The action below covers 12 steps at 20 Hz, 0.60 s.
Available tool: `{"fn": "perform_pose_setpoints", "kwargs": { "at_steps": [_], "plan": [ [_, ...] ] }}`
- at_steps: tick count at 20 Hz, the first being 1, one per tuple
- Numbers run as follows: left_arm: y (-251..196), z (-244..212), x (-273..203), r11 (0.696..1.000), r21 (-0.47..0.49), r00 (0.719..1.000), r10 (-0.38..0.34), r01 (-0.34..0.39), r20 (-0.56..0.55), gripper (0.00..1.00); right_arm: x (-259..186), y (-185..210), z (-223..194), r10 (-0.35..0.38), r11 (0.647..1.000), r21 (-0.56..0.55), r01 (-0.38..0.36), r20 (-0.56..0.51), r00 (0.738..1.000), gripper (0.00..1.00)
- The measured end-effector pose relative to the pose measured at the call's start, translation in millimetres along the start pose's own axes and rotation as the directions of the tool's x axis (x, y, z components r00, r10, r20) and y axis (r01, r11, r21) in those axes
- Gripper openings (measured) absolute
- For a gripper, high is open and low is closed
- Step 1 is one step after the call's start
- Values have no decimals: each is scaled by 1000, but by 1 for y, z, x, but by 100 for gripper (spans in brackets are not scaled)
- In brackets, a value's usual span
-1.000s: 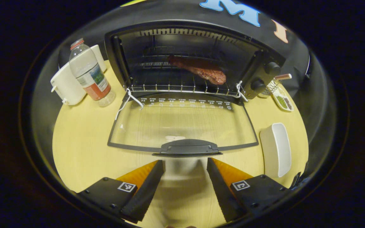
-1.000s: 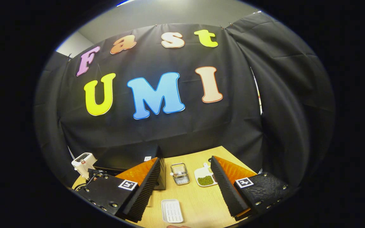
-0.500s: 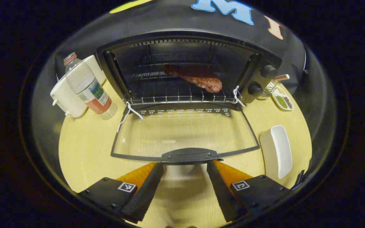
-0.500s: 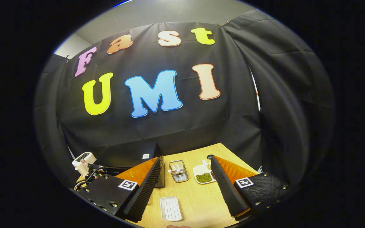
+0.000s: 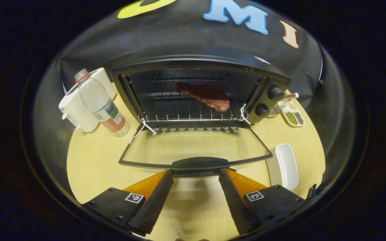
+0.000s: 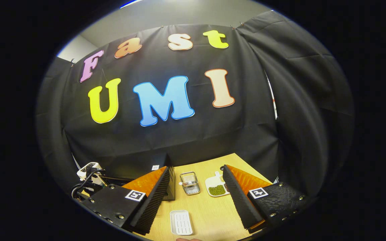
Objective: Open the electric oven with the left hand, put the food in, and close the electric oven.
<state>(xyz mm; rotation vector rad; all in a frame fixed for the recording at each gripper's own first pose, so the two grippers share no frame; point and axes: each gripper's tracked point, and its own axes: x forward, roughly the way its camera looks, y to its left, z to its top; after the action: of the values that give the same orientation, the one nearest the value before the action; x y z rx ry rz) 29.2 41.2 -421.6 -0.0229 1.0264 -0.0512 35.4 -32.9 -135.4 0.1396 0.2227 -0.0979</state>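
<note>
In your left gripper view, a pale wooden table (image 5: 92,157) held a clear plastic bottle (image 5: 101,103) with a red cap, standing upright and touching a white appliance (image 5: 79,107) behind it. At the right edge sat a long white dish (image 5: 288,165), and farther back a small white plate (image 5: 293,117) with green and dark heaps beside a wire basket (image 5: 279,105). In your right gripper view, a white ridged tray (image 6: 181,222) lay near the wire basket (image 6: 189,183) and the plate of green bits (image 6: 217,186).
</note>
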Motion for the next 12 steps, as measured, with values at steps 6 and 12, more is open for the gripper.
{"fn": "perform_pose_setpoints", "kwargs": {
  "at_steps": [6,12],
  "plan": [
    [-1,22,-16,998,-56,998,-20,24,65,97,2,8,1,14,1000,-3,-14,2,1000,96],
    [1,27,-17,994,-105,997,-30,37,69,96,4,15,3,27,1000,-6,-27,3,1000,96]
  ]
}}
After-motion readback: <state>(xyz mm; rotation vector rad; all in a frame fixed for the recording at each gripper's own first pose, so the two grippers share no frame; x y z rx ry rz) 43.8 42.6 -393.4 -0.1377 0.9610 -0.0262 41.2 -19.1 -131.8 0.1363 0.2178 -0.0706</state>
